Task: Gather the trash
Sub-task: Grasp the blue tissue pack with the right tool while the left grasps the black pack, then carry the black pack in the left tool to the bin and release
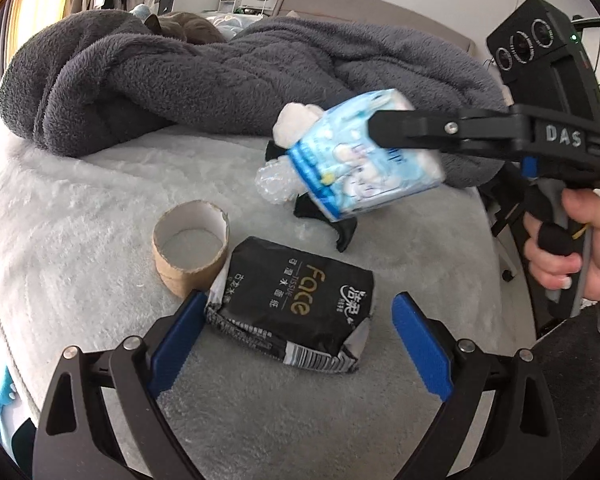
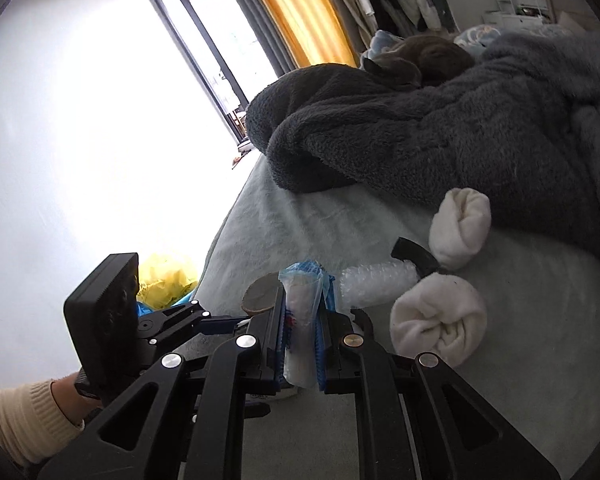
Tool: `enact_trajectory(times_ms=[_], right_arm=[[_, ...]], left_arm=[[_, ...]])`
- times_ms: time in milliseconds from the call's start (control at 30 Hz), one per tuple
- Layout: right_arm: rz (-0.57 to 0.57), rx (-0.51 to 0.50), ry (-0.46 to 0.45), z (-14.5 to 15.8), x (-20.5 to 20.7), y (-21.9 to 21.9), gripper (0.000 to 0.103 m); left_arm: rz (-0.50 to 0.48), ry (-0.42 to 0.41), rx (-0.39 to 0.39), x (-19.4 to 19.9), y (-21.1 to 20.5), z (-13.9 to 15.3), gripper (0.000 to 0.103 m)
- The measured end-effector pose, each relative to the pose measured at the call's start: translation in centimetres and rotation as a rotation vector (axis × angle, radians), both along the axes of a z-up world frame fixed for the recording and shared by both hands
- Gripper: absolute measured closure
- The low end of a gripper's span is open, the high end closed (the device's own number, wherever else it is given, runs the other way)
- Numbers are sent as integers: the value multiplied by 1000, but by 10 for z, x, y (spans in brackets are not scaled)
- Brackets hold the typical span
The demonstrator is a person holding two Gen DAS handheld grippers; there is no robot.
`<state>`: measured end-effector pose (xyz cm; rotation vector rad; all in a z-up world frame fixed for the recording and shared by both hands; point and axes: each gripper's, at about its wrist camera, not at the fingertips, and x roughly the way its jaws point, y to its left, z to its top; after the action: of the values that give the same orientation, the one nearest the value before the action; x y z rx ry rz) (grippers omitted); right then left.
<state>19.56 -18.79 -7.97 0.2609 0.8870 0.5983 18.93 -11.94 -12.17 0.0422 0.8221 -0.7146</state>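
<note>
2 grippers: both are showing over a pale fleece bed (image 1: 80, 240).
right gripper (image 1: 374, 126): it is clamping tight on a blue and white tissue pack (image 1: 364, 160), lifting it clear of the bed; "das" is reading on its body.
left gripper (image 1: 296, 344): its blue fingers (image 1: 176, 340) are standing wide apart, gripping nothing, on either side of a black pack.
black pack (image 1: 296, 292): it is lying crumpled on the bed, reading "face tissue", with a barcode.
cardboard tube (image 1: 190, 250): it is standing just beside the black pack.
bubble wrap (image 2: 376, 282): it is lying near 2 rolled white socks (image 2: 436, 324).
</note>
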Motion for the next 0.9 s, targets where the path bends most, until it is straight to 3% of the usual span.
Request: enact_trajectory(times_ms=[367,567,900], right_arm=[[-44,80,45,-6,-1,-12,91],[-94,126,55,-3,-6,-11,91],[-168,53,34,3,-37,4,91]], left_arm=[[41,-25,103,1,-10,-2,22],[97,-36,66,-9,1,10,23],[215,-96,37,-41,32,41,23]])
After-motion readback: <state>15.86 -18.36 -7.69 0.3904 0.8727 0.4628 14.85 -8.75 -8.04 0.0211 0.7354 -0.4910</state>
